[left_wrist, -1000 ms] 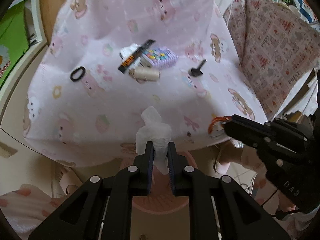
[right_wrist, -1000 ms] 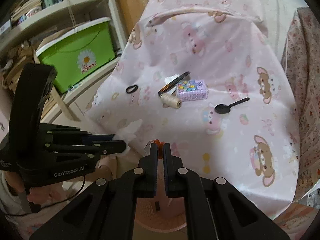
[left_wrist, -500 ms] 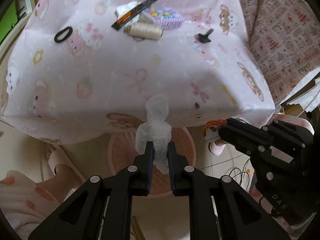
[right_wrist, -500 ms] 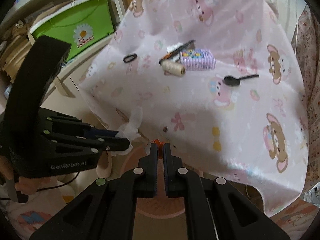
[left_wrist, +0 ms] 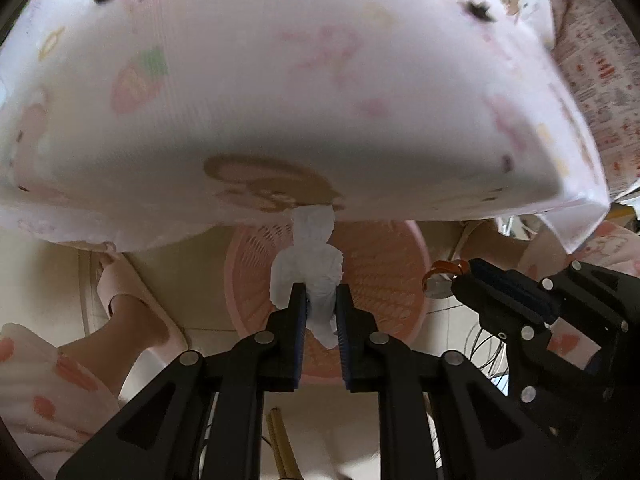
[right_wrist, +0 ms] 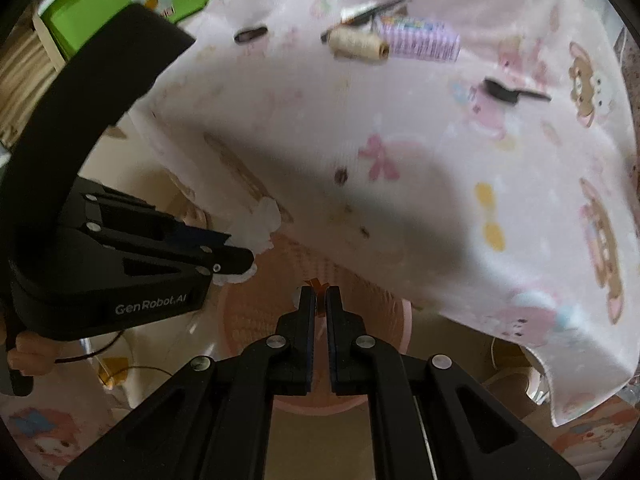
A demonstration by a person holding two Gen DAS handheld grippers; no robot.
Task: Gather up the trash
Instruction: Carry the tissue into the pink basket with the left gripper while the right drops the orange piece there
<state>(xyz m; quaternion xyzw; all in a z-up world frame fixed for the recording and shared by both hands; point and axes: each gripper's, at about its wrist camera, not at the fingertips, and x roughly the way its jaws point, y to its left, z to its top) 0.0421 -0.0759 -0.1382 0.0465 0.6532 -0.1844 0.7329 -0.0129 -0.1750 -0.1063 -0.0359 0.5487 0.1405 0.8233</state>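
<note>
Pink-clothed desk [left_wrist: 320, 100] looming above, both sets of jaws are hanging over the pink basket [left_wrist: 384, 280], left clamping crumpled tissue [left_wrist: 316, 264], right pinching an orange scrap [right_wrist: 318, 283], neither dropped yet.

the right gripper [right_wrist: 319, 298] pinches a small orange scrap [right_wrist: 316, 283] above the pink basket [right_wrist: 394, 322], beside the tablecloth's [right_wrist: 400, 184] hanging edge.

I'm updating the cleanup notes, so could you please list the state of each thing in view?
Left gripper: shut on tissue, above basket.
Right gripper: shut on orange scrap, above basket.
Basket: upright on floor, partly under tablecloth.
Thread spool: lying on tablecloth.
Spoon: lying on tablecloth.
</note>
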